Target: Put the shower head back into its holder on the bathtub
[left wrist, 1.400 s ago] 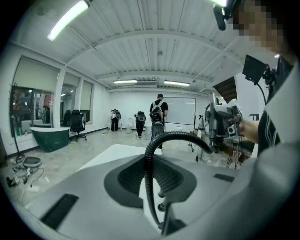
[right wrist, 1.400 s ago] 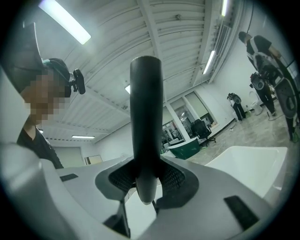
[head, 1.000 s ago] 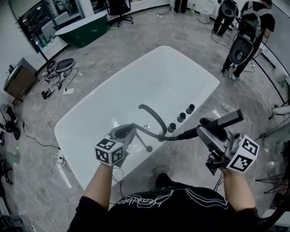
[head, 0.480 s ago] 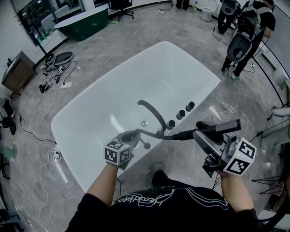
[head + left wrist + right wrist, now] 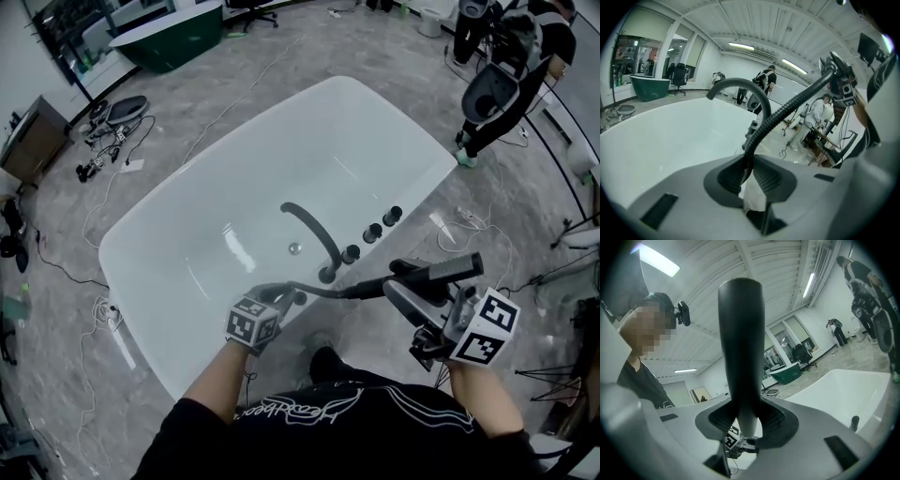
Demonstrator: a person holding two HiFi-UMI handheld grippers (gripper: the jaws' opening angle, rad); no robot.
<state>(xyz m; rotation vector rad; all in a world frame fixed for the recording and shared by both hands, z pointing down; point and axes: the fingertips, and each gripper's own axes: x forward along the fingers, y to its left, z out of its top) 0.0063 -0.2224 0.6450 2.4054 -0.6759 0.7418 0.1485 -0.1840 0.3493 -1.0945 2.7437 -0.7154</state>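
Note:
A white bathtub (image 5: 187, 234) lies below me, with a curved black spout (image 5: 309, 230) and three black knobs (image 5: 372, 232) on its near rim. My left gripper (image 5: 278, 294) hangs low over that rim, left of the spout's base, and is shut on the black ribbed hose (image 5: 780, 115). The hose runs right to the black shower head (image 5: 441, 272). My right gripper (image 5: 412, 283) holds it level beyond the tub's rim, with both pads pressed on its handle (image 5: 740, 348). I cannot make out the holder.
People with equipment stand at the far right (image 5: 502, 75). A dark green tub (image 5: 169, 37) stands at the back left. A wooden cabinet (image 5: 23, 141) and loose cables (image 5: 103, 159) lie on the stone floor at the left.
My left gripper has sunk toward the tub's near rim, taking the hose down with it. My right gripper with the shower head has dropped slightly.

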